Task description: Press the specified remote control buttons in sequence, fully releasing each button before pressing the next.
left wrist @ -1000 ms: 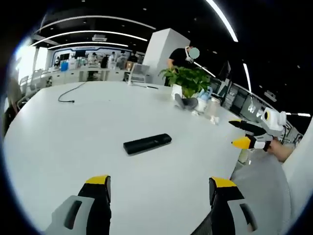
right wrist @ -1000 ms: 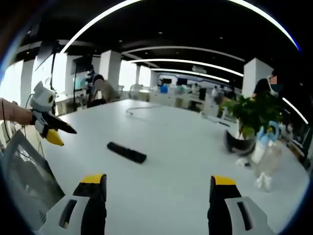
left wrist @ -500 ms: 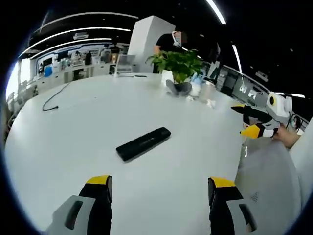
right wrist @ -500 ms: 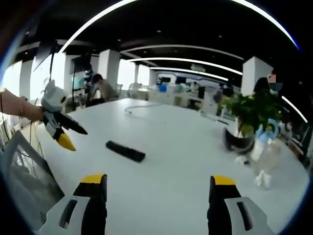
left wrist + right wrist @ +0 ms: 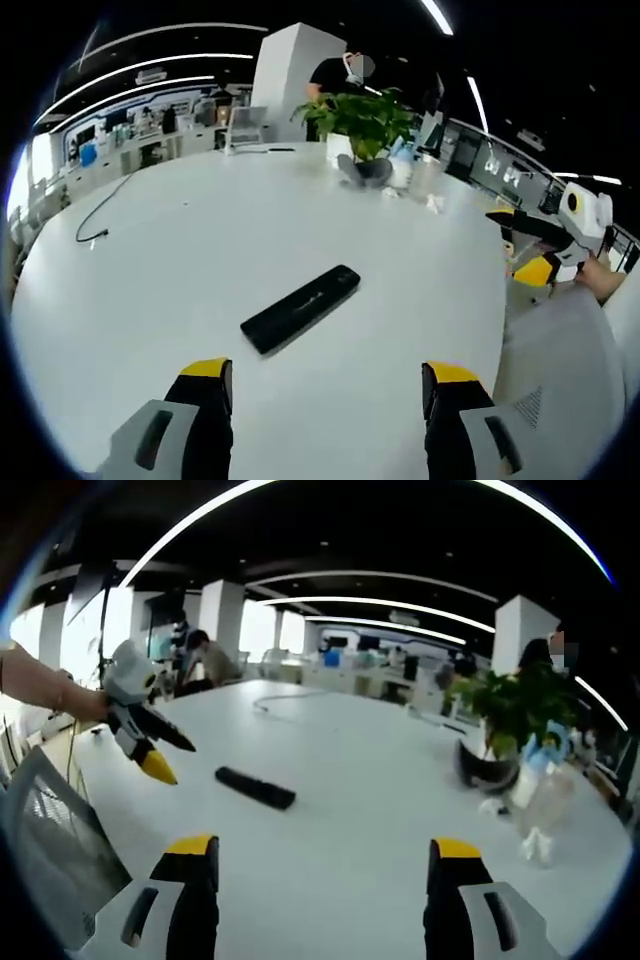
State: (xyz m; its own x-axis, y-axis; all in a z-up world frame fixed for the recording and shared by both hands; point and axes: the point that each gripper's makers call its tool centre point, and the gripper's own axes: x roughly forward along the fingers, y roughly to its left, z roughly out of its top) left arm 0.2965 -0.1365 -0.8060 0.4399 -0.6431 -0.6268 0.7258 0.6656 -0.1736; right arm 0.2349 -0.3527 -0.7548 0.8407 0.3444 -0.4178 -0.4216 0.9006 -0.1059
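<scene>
Remote (image 5: 300, 309) lies flat on the tabletop (image 5: 200, 250) just ahead of the spread, empty left claw (image 5: 326, 375), well ahead of the spread right claw (image 5: 325, 855), and a hard or crooked poke could slide it or hit two buttons.

The remote (image 5: 301, 308) is too small for its buttons to be told in either view. The clear bottle (image 5: 541, 815) beside the plant (image 5: 518, 712) blurs. The desk (image 5: 180, 260) is cut off at the near edge.
</scene>
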